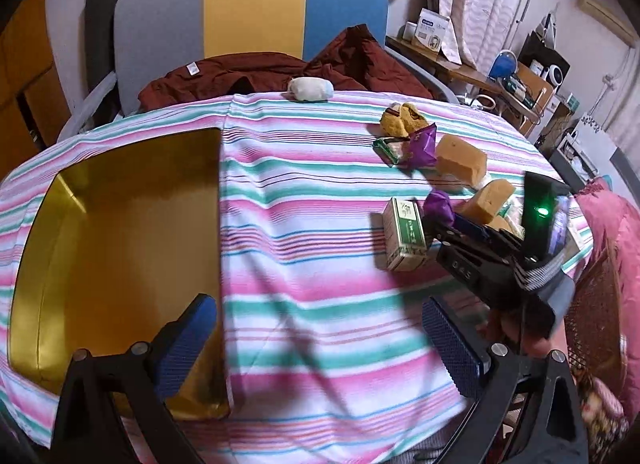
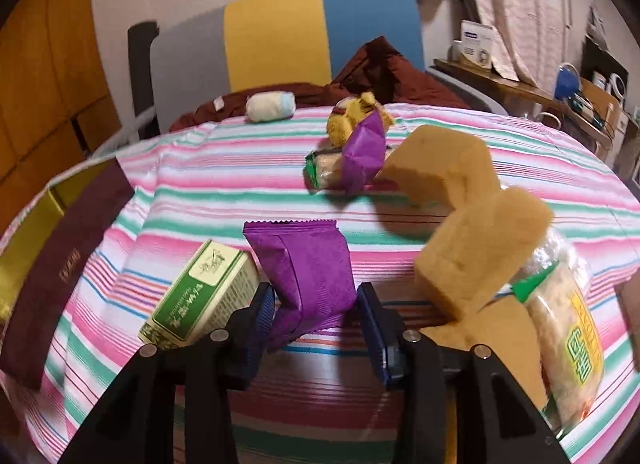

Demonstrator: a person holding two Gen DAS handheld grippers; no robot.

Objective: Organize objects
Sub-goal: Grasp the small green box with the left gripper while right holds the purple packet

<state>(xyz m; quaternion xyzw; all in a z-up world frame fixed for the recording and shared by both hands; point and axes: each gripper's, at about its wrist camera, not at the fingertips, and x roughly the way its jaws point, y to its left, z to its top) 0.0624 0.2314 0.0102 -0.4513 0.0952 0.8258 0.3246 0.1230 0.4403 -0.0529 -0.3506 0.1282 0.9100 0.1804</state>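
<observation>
A surface covered by a striped cloth [image 2: 248, 167] in pink, green and white is seen from two wrist cameras.

Little writing can be read. A green and cream carton [image 2: 202, 296] carries a drawn emblem and lines of print too small to make out. A clear food packet [image 2: 568, 340] at the right edge bears large green characters on yellow, not legible. Gold lettering on the dark maroon side of a gold-lined box [image 2: 60, 276] is blurred. Digits on the body of the right hand-held gripper, seen from the left wrist camera, cannot be read with certainty.

The right hand-held gripper [image 2: 316, 328] is closed to a narrow gap on a purple foil packet [image 2: 312, 276], whose lower part is pinched between the blue pads [image 2: 262, 312]. The carton lies just beside the left pad; two tan sponges [image 2: 480, 256] stand just to the right.

The left hand-held gripper [image 1: 320, 344] is held wide apart with nothing between its pads, above bare cloth; its left finger overlaps the corner of the open, empty gold box [image 1: 120, 244].

Farther back lie a second purple packet [image 2: 364, 151], a green-edged wafer pack [image 2: 324, 171] and a yellow plush toy [image 2: 352, 115].
</observation>
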